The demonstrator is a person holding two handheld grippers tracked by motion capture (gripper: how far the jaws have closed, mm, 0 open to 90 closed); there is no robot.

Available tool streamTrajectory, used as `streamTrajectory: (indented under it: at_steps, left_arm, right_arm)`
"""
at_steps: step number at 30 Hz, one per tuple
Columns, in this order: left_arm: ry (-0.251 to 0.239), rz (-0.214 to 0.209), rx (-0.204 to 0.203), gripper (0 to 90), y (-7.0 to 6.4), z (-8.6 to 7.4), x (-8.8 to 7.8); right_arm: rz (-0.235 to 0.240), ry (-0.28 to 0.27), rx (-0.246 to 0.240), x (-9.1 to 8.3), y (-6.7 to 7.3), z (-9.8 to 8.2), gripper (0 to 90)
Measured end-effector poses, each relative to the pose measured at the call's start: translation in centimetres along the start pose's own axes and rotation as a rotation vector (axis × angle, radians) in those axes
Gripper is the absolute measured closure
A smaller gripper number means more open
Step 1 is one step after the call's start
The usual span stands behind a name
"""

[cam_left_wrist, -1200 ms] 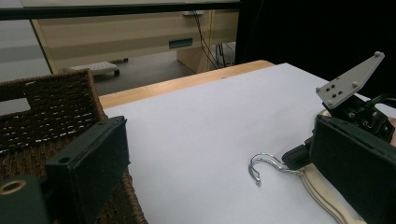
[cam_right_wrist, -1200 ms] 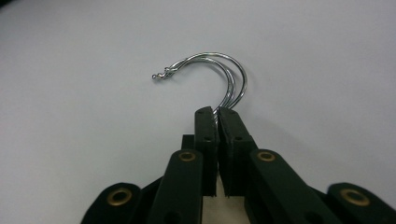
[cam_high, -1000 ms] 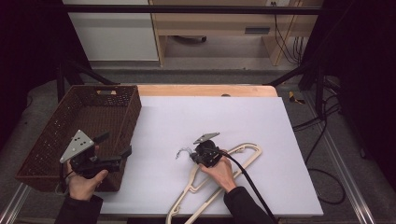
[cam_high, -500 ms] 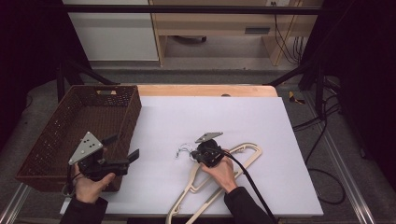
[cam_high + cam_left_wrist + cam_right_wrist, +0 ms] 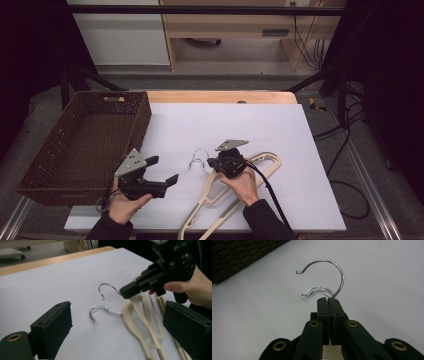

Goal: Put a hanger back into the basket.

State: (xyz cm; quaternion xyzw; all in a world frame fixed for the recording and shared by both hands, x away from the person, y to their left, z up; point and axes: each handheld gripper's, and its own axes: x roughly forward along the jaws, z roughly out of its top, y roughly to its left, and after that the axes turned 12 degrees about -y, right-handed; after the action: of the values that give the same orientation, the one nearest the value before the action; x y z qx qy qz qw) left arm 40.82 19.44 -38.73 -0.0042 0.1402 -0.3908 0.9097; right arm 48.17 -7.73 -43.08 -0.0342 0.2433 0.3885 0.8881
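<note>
Two cream plastic hangers with chrome wire hooks [image 5: 227, 200] lie overlapped at the near middle of the white tabletop [image 5: 280, 130]. The right gripper [image 5: 212, 163] is clamped on the upper hanger's hook [image 5: 329, 272]. The left gripper [image 5: 165, 172], its jaws apart and just closing slightly with nothing between them, hovers left of the hangers, beside the brown wicker basket [image 5: 60, 150].

Top hanger [image 5: 140, 303]: cream plastic, chrome hook, hook end lifted off your white sheet.
Lower hanger [image 5: 150, 340]: same make, lying flat just beneath it.
</note>
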Motion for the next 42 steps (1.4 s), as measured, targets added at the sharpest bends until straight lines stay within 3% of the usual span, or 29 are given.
streamTrajectory:
  at_steps: [9, 15, 17, 21, 24, 30, 32, 33, 36, 42]
  left_arm:
    - [0.108, -0.067, -0.004, 20.4, -1.8, -1.6, 4.2]
    - [0.157, -0.087, -0.042, 32.3, -2.4, -2.0, 6.2]
    - [0.193, -0.109, -0.061, 36.8, -2.8, -2.3, 7.6]
    - [0.197, -0.113, -0.047, 42.6, -3.4, -2.6, 8.6]
    - [0.223, -0.134, -0.062, 49.3, -3.8, -2.9, 9.9]
    - [0.269, -0.165, -0.091, 61.2, -4.4, -3.5, 11.2]
    - [0.277, -0.157, -0.098, 69.4, -4.5, -3.6, 11.4]
    - [0.277, -0.153, -0.101, 69.4, -4.5, -3.6, 11.5]
    - [0.273, -0.173, -0.162, 72.5, -4.1, -3.6, 11.6]
    - [0.266, -0.176, -0.213, 74.1, -4.1, -3.6, 11.4]
  right_arm:
    - [0.008, -0.036, 0.001, -1.0, 0.1, 0.3, 89.4]
    - [0.012, -0.047, -0.002, -1.3, 0.0, 0.4, 89.4]
    - [0.009, -0.059, 0.003, -1.5, 0.1, 0.4, 89.4]
    - [0.011, -0.065, -0.007, -1.7, 0.1, 0.5, 89.4]
    - [0.016, -0.071, -0.009, -2.0, 0.0, 0.6, 89.4]
    - [0.010, -0.082, -0.007, -2.1, 0.1, 0.6, 89.3]
    - [0.017, -0.080, -0.017, -2.3, 0.1, 0.7, 89.3]
    - [0.017, -0.080, -0.017, -2.3, 0.1, 0.7, 89.3]
    - [0.010, -0.091, -0.017, -2.4, 0.0, 0.6, 89.3]
    - [0.009, -0.089, -0.020, -2.7, 0.2, 0.7, 89.1]
